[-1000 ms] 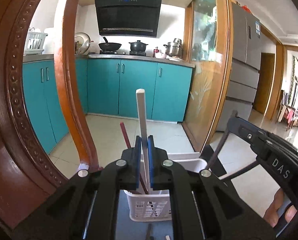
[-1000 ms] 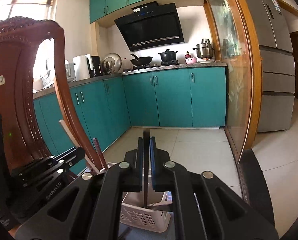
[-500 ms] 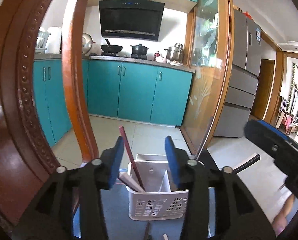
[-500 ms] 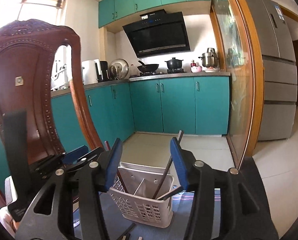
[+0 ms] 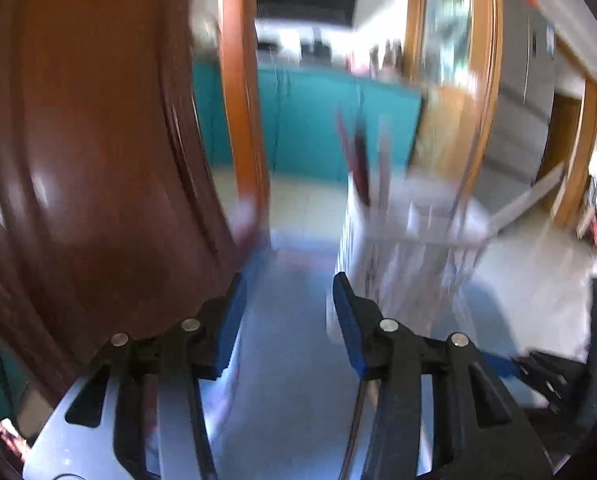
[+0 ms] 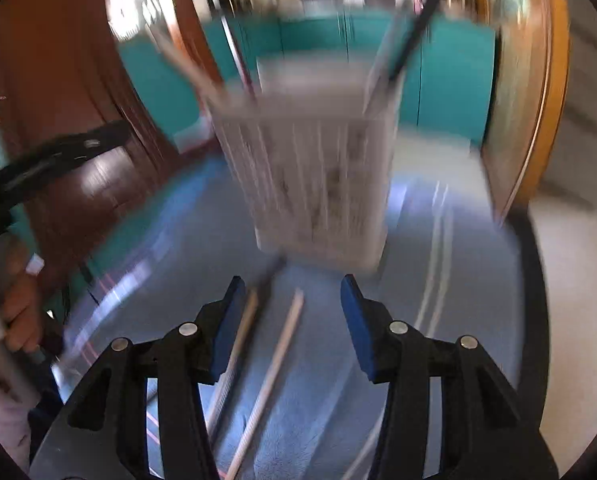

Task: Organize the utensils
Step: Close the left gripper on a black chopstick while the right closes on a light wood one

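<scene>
Both grippers, left [image 5: 286, 312] and right [image 6: 290, 316], hold nothing (fingers moderately apart) before the white basket [image 6: 310, 168].

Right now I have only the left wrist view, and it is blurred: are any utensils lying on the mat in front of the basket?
Observer: Yes. The right wrist view shows two pale chopsticks lying on the blue mat, in front of the white basket.
Reviewer: Is the right claw holding one?
Observer: No. The right claw is open, with nothing pinched.
Reviewer: Anything else down there?
Observer: A dark stick, too blurred to identify, lies at the basket's foot.
</scene>
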`<state>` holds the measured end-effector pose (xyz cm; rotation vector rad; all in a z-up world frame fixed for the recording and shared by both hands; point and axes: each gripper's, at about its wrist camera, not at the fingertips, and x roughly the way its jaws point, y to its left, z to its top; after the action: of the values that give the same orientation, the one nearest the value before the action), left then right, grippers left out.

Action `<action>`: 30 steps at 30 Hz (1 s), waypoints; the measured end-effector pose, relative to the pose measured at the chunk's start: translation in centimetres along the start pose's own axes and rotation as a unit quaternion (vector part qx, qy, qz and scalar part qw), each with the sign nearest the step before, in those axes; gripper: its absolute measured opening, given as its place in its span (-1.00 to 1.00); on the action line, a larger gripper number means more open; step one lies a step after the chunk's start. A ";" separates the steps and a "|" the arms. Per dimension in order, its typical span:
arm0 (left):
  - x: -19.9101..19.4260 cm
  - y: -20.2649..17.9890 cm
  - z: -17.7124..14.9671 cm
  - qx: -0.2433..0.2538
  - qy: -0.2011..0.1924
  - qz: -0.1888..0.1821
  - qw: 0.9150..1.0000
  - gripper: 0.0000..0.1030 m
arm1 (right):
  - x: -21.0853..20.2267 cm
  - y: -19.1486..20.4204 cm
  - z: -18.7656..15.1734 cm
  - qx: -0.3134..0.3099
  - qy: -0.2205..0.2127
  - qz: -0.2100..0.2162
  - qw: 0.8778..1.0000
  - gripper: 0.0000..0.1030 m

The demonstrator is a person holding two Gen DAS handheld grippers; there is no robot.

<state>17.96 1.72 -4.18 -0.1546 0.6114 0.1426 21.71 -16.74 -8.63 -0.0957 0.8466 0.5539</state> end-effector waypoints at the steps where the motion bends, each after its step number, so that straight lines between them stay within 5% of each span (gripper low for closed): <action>1: 0.9 -0.1 -0.6 0.004 0.024 0.000 1.000 -0.12 | 1.5 0.1 -0.3 0.002 0.024 0.001 1.000 -0.08; 6: 2.9 -0.9 -2.4 0.034 0.075 -0.009 0.997 -0.12 | 5.2 0.7 -0.8 -0.001 0.083 -0.038 0.996 -0.29; 9: 4.0 -2.0 -3.5 0.058 0.121 -0.035 0.990 -0.11 | 5.5 1.1 -0.5 -0.013 0.084 -0.057 0.995 -0.77; 13: 4.8 -3.3 -5.4 0.093 0.164 -0.056 0.981 -0.11 | 5.5 -0.9 -0.1 0.016 0.082 -0.065 0.994 -0.82; 17: 5.9 -4.2 -7.1 0.124 0.195 -0.029 0.972 -0.11 | 5.5 -1.4 -0.4 0.026 0.081 -0.062 0.994 -0.82; 27: 6.0 -5.5 -8.4 0.144 0.206 -0.022 0.968 -0.06 | 5.0 -1.7 -1.1 0.022 0.078 -0.066 0.995 -0.82; 30: 6.4 -5.6 -8.3 0.142 0.200 -0.014 0.969 0.08 | 5.1 -1.4 -1.3 0.016 0.075 -0.073 0.994 -0.81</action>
<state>19.55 -4.76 -14.06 0.0893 1.0229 -0.0068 24.23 -16.21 -13.39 -0.1700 0.9852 0.3990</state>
